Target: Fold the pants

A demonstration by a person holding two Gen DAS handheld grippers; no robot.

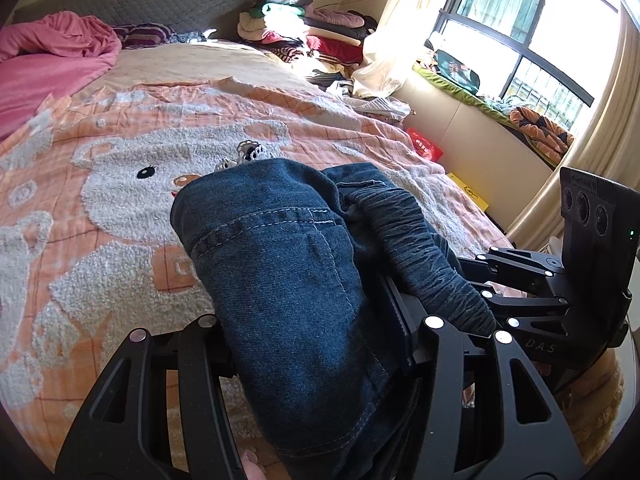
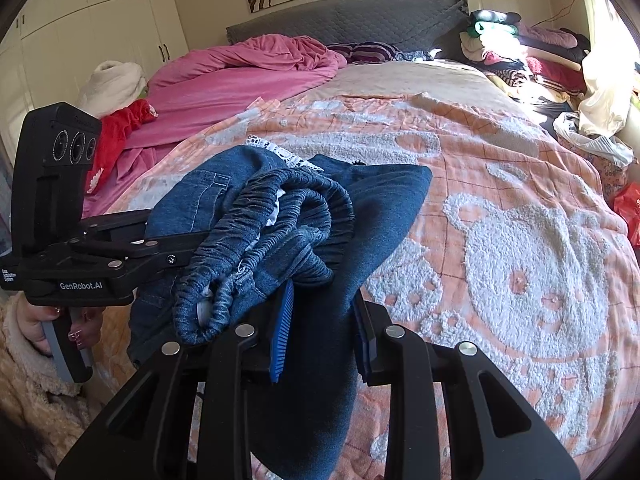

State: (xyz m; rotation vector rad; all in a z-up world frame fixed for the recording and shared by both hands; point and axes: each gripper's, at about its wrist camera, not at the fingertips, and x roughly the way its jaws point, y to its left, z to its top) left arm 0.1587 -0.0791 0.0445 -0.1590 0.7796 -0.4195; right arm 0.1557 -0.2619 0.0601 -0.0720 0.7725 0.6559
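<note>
Both grippers clamp dark blue denim pants (image 1: pixel 280 280): left gripper (image 1: pixel 320 344) on a stitched seam fold, right gripper (image 2: pixel 324 332) by the ruched elastic waistband (image 2: pixel 272 248). Pants bunched over peach terry bear blanket (image 2: pixel 520 240) near bed's foot edge; pink duvet (image 2: pixel 248 76) at the headboard end.

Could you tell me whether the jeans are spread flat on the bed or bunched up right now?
Bunched up: the jeans hang in folds, gripped by both the left tool and right tool, elastic waistband crumpled.

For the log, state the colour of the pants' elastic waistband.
Dark blue denim waistband, clearest in right wrist view.
</note>
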